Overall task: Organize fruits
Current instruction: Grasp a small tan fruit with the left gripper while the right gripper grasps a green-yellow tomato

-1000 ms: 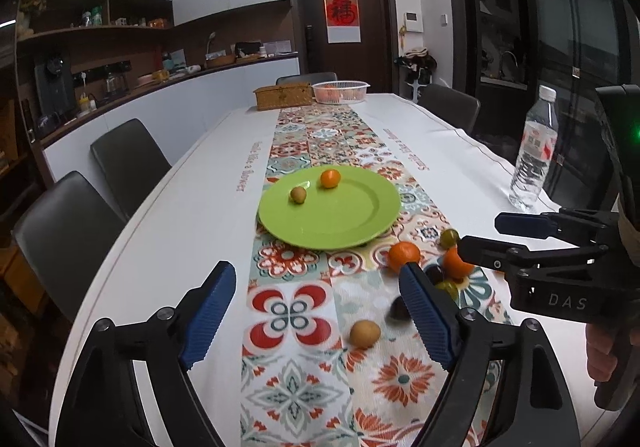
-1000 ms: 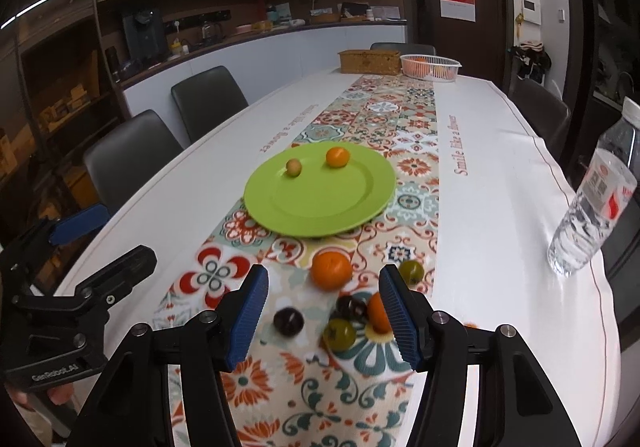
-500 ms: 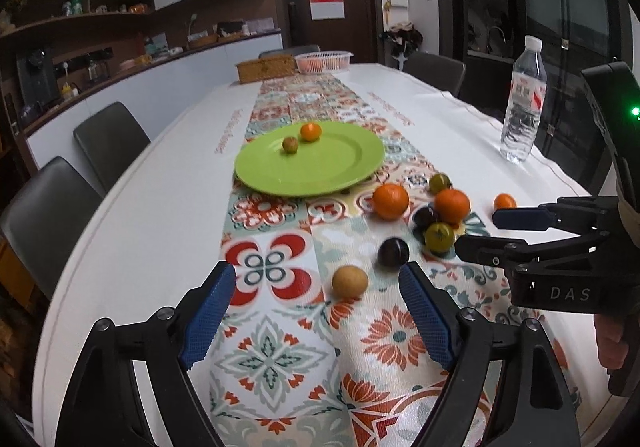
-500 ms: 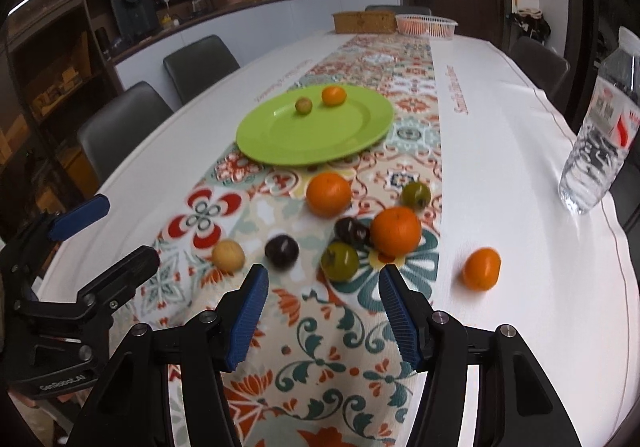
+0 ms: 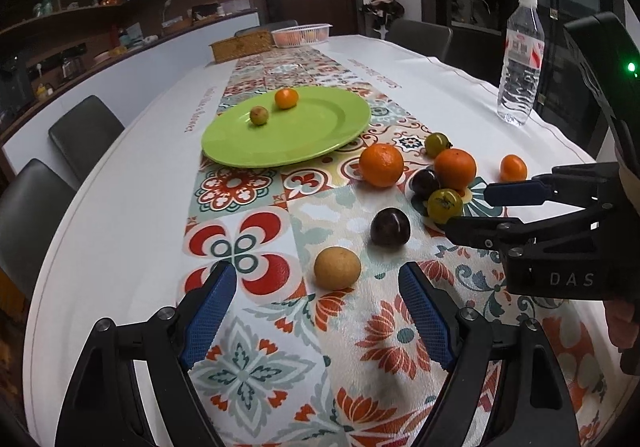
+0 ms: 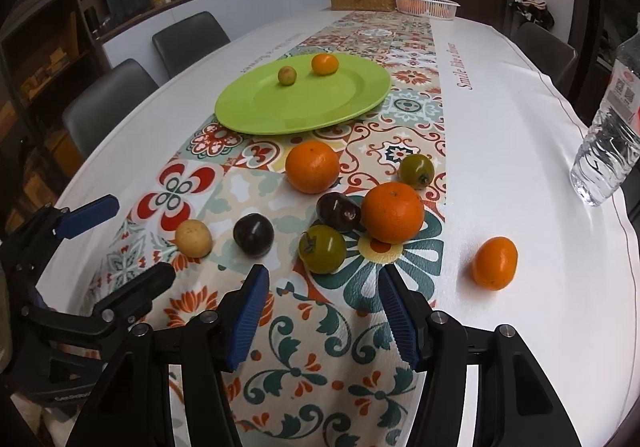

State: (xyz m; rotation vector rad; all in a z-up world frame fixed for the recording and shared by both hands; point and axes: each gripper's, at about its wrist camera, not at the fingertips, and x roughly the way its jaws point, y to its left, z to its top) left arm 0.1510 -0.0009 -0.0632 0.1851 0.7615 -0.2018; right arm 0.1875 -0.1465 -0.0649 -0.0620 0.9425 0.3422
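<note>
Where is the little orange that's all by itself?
The lone small orange sits on the white tablecloth, off the patterned runner's right edge in the right wrist view, right of the fruit cluster and nearer than the water bottle.

A green plate (image 6: 256, 115) is lying on the runner, carrying a small orange (image 6: 325, 64) and a tan fruit (image 6: 287, 75); oranges (image 6: 313, 166), plums (image 6: 253, 235), green tomatoes (image 6: 322, 248) and a yellowish fruit (image 6: 193, 238) are sitting loose nearby.

Left gripper (image 5: 316, 311) jaws apart, empty, above patterned runner (image 5: 256, 359); tan fruit (image 5: 337, 268) just ahead; green plate (image 5: 304, 143) beyond.
</note>
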